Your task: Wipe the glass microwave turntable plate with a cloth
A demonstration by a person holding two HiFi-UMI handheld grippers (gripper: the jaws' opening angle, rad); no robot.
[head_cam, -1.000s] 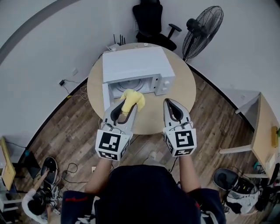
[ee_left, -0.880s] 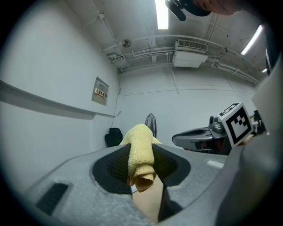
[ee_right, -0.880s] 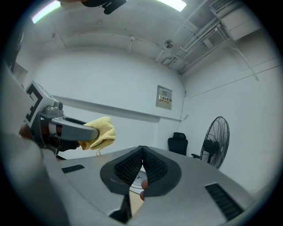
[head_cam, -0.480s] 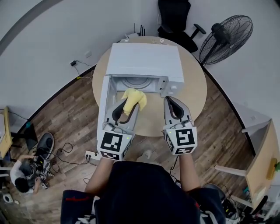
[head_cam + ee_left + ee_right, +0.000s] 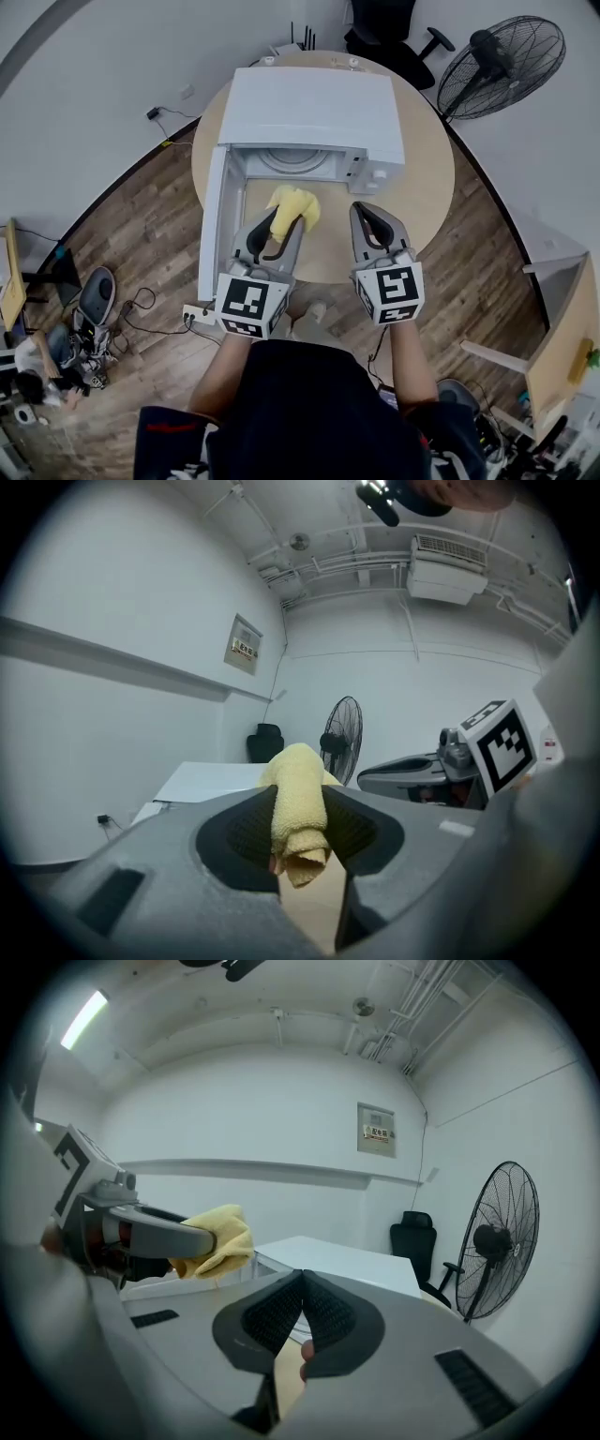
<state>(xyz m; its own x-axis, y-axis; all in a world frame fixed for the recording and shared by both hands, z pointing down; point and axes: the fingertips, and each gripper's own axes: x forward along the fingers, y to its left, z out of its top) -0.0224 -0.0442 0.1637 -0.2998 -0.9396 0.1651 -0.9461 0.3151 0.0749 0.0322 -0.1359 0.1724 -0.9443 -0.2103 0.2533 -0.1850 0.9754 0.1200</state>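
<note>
Two ribbed black pads of the grey left gripper [image 5: 280,225] pinch a fluffy, rolled yellow terry cloth [image 5: 295,204] at the frame's centre. Just to its right, the right gripper [image 5: 367,212] has its ribbed pads pressed together with nothing between them. Above them a boxy white microwave [image 5: 319,108] stands open on a round wooden table [image 5: 427,202]. The circular glass turntable plate [image 5: 296,161] lies inside its cavity.
</note>
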